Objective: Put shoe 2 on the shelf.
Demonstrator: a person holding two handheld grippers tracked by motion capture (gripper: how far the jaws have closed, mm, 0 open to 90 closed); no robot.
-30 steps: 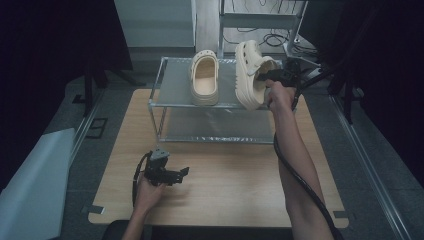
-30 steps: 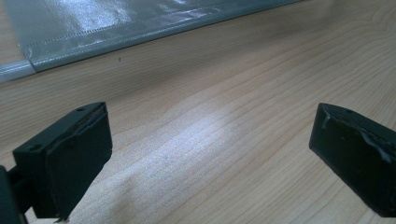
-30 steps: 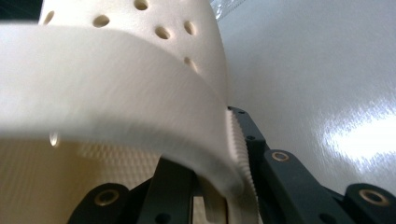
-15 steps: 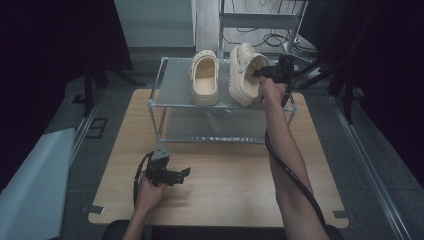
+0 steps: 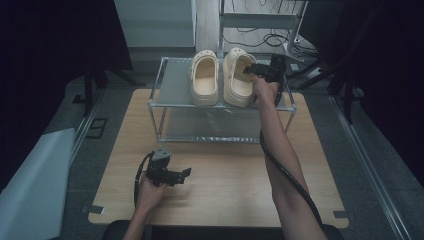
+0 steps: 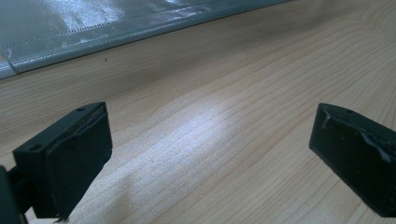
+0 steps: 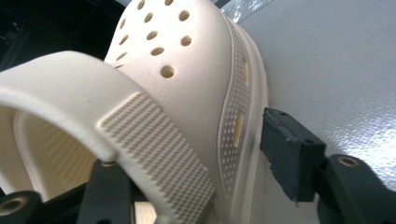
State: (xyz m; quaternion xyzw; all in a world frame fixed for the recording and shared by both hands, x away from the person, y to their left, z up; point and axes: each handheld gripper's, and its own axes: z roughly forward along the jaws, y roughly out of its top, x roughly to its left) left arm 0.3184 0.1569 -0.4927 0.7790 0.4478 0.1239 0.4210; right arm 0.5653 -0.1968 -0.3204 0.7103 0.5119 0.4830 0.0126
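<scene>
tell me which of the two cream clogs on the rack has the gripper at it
The right-hand clog, the one at the right gripper. Its side wall sits between the jaws, which have just been opening. The left-hand clog stands beside it untouched.

Rack stands on far half of your table, shelf raised above tabletop. Two clogs side by side on shelf: left clog, right clog just beside it. Your right gripper at right clog's right wall. Your left gripper low on table, before rack, left of centre.
</scene>
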